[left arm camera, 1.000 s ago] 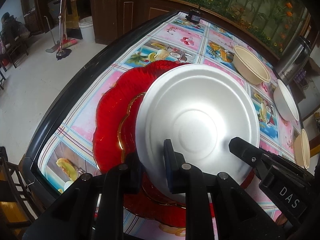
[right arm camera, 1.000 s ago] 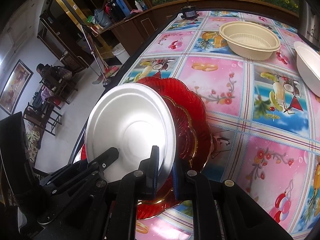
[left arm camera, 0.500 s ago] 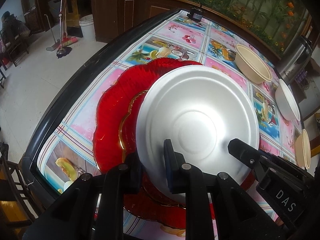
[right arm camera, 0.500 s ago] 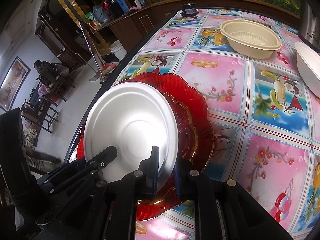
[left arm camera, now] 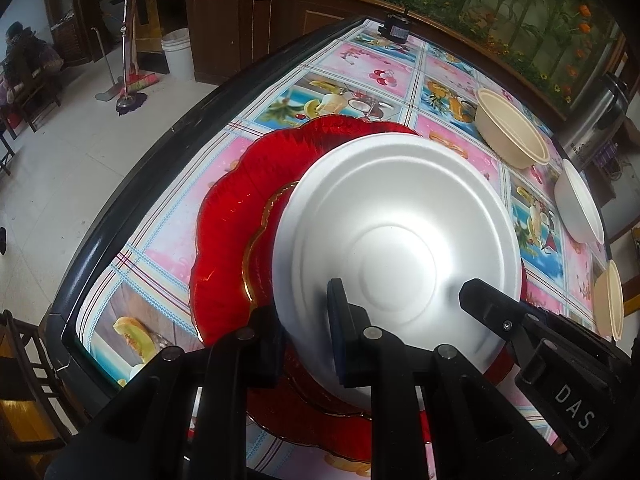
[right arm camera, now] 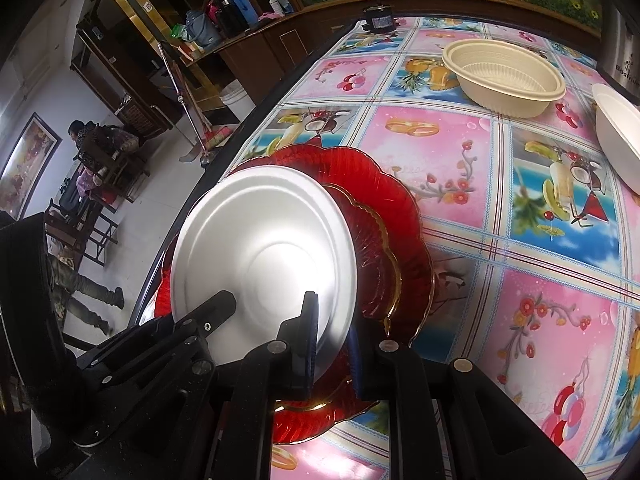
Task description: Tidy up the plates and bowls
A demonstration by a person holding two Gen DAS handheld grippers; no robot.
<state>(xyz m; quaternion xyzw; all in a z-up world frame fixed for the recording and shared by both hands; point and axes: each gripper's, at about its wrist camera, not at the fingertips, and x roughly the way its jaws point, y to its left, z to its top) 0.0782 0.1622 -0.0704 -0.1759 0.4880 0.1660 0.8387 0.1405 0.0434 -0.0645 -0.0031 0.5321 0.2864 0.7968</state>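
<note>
Both grippers, left (left arm camera: 308, 332) and right (right arm camera: 334, 344), fingers clamped on white plate (left arm camera: 400, 240) rim, lower centre; stacking onto red plates (left arm camera: 240, 208); next, lowering level, then releasing.

White plate (left arm camera: 400, 240) over red plates (left arm camera: 248, 200)

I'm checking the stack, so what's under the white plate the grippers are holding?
Under the white plate sits a gold-rimmed red plate on a larger red scalloped plate. Their centers are covered.
</note>
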